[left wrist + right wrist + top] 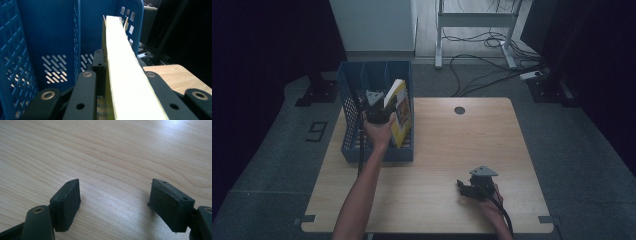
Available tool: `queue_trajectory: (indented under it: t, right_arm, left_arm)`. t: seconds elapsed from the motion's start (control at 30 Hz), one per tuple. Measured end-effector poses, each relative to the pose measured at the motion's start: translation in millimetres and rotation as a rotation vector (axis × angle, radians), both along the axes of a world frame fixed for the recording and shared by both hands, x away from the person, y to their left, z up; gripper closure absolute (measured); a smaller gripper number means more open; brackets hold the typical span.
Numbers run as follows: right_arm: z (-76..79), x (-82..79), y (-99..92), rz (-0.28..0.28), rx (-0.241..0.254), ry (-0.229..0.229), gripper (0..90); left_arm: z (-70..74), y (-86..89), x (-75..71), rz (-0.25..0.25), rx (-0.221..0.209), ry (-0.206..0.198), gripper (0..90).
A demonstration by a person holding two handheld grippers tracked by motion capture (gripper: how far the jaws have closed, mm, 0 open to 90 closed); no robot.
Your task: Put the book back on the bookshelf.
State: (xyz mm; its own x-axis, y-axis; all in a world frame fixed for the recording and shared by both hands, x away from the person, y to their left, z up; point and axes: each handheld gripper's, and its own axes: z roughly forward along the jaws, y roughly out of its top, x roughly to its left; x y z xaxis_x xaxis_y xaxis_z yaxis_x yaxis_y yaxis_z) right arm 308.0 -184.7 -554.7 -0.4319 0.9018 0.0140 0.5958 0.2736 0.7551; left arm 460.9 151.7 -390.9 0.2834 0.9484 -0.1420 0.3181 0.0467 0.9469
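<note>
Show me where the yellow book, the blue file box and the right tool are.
yellow book (401,116): high view, on its front cover.
blue file box (346,100): high view, on its left wall.
right tool (113,202): right gripper view, midway between its open fingertips.

Book (401,112) — yellow cover with a pictured panel, pale cream page edges (125,75). File rack (357,145) — blue plastic, walls pierced with slanted slots and square lattice holes. Table (452,150) — light wood grain, one dark round hole. Both grippers (377,111) (115,202) — black jaws, grey top plates.

Left gripper (379,107) clamped, arm outstretched — right gripper (473,186) fingers apart.
</note>
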Motion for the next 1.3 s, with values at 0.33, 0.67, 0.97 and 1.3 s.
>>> queue_trajectory:
  t: [0.33,0.67,0.97,1.3]
  right_arm:
    - [0.0,0.0,0.0,0.000,0.000,0.000,23.9]
    - [0.0,0.0,-0.1,0.000,0.001,0.000,23.9]
    - [0.0,0.0,-0.1,0.000,0.000,0.000,23.9]
    - [0.0,0.0,-0.1,0.000,0.001,0.000,23.9]
  left_arm:
    - [-5.5,-4.1,9.3,0.034,0.014,-0.008,74.9]
    - [-10.8,-9.7,16.3,0.044,0.015,-0.014,74.8]
    - [-8.9,-13.7,22.4,0.068,0.002,-0.024,74.7]
    - [-6.3,-14.2,28.4,0.083,-0.008,-0.028,74.7]
